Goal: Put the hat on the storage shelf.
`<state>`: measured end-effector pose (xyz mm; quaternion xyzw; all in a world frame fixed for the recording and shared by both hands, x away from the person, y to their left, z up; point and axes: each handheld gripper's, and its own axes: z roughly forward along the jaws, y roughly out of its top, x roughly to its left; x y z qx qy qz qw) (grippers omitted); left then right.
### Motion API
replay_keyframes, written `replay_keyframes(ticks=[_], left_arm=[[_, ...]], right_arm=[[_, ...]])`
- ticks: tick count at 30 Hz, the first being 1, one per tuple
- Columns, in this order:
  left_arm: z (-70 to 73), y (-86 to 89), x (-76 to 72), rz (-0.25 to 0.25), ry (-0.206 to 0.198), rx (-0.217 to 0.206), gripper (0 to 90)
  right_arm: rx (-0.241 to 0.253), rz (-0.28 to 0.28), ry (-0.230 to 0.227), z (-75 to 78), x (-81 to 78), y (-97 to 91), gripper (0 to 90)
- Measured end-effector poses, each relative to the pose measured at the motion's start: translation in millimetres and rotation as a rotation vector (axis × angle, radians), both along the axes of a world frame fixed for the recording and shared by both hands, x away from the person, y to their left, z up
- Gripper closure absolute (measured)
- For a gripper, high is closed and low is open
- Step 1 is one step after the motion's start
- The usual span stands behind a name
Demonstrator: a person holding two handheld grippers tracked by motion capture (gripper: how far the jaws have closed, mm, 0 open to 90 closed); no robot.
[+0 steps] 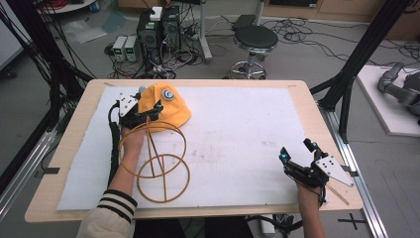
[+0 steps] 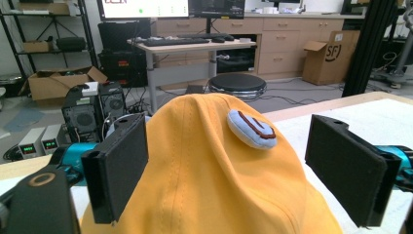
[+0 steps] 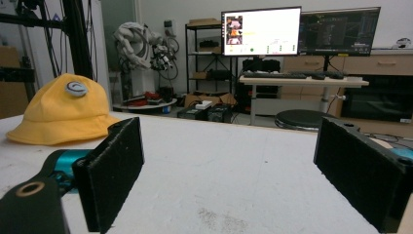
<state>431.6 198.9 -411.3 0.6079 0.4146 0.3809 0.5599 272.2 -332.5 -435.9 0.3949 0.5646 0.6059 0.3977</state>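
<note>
Left gripper (image 2: 229, 170) sits spread wide around the crown of the soft yellow cloth bucket hat (image 2: 204, 175), far-left on the white table pad (image 1: 237, 129); pads aren't pinching yet. I'd say next comes squeezing. Orange wire stand (image 1: 158, 163) waits nearby. Right gripper (image 3: 234, 165) rests empty, jaws apart.

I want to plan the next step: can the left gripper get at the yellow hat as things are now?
Probably yes. The left gripper stands open right at the yellow hat, with the crown between its jaws and nothing in the way; the pads do not seem to press yet.
</note>
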Motion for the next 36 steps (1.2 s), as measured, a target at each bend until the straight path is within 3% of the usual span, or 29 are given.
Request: replay_keyframes(ticks=[3,7,13,17,23,24,26,28,31,33,36], left_arm=[[-2.4,-3.2,4.3,0.001,-0.009,0.008,20.1],[-10.3,-6.7,9.0,0.022,0.025,0.034,23.0],[-17.7,-7.4,15.0,0.047,0.043,0.020,28.0],[-21.3,-9.3,17.2,0.054,0.059,0.039,35.9],[-25.3,-9.9,19.8,0.072,0.075,0.016,42.4],[-25.2,-9.8,19.8,0.070,0.076,0.023,48.4],[-25.3,-9.9,19.7,0.072,0.086,0.031,51.2],[-25.7,-10.7,19.6,0.071,0.095,0.031,63.1],[-25.8,-12.8,19.1,0.055,0.104,0.039,69.9],[-26.3,-15.1,19.0,0.051,0.107,0.042,83.0],[-26.6,-14.3,19.0,0.042,0.121,0.037,87.1]], right_arm=[[0.002,-0.005,-0.003,0.7,-0.9,-1.6,10.8],[0.009,-0.009,0.001,0.5,-2.2,-3.4,10.8],[0.004,-0.017,-0.001,-0.7,-2.3,-6.1,10.8],[0.004,-0.018,0.007,-1.6,-2.2,-6.4,10.8],[0.003,-0.019,0.005,-1.3,-2.3,-6.5,10.8],[0.001,-0.020,-0.001,-1.0,-2.3,-6.5,10.8],[0.003,-0.021,0.001,-0.9,-2.6,-6.3,10.8],[0.002,-0.024,0.002,-0.8,-2.8,-6.1,10.8],[0.005,-0.019,0.001,-0.4,-3.3,-5.9,10.8],[0.008,-0.022,0.004,0.2,-4.4,-5.7,10.8],[0.002,-0.020,-0.005,0.6,-4.5,-6.4,10.8]])
